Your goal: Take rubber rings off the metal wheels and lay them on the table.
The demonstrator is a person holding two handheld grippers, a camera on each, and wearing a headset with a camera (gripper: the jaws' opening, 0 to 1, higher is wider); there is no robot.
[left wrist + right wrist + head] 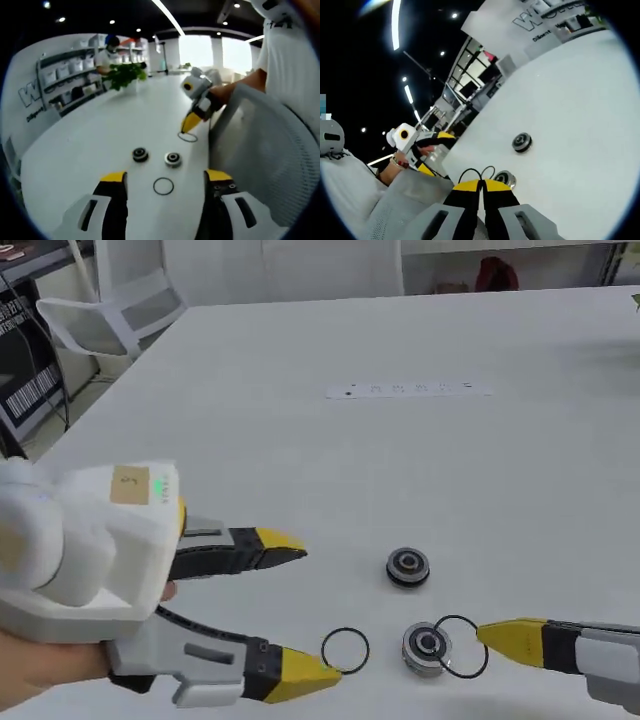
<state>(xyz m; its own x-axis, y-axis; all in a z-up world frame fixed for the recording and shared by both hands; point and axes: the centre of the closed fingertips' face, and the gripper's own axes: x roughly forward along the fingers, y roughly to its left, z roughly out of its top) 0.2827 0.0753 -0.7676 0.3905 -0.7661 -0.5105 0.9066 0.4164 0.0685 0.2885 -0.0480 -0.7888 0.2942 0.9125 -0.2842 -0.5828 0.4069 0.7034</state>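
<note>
White tabletop (400, 460) runs wide and mostly bare in your head view, with white chairs (110, 310) at its far left corner. Your left gripper (305, 608) sits low at the left, jaws spread and holding nothing. A loose black rubber ring (345, 628) lies flat on the table just off its lower tip. Your right gripper (495, 638) comes in from the right, jaws pinched on a thin black rubber ring (458, 617). From this angle that ring overlaps the bare silver metal wheel (428, 645). Just beyond sits the dark-rimmed metal wheel (408, 567), which looks to be wearing its ring.

In the left gripper view, the loose black rubber ring (153, 186) rests on the table between the parted jaws. The thin black rubber ring (188, 141) hangs at the right gripper's tip, apart from both wheels, so it reads as free of its wheel.

In the right gripper view, the yellow tips meet and the ring's arc (470, 171) rises from them, with the bare silver metal wheel (505, 178) just beside.

The step in hand looks like laying this ring down. Carry it sideways to bare table, clear of both wheels and the loose ring, and lower it until it lies flat. Then part the jaws slowly so it neither springs away nor clings to a pad. After that, the left gripper could steady the dark-rimmed wheel while you peel its ring.
</note>
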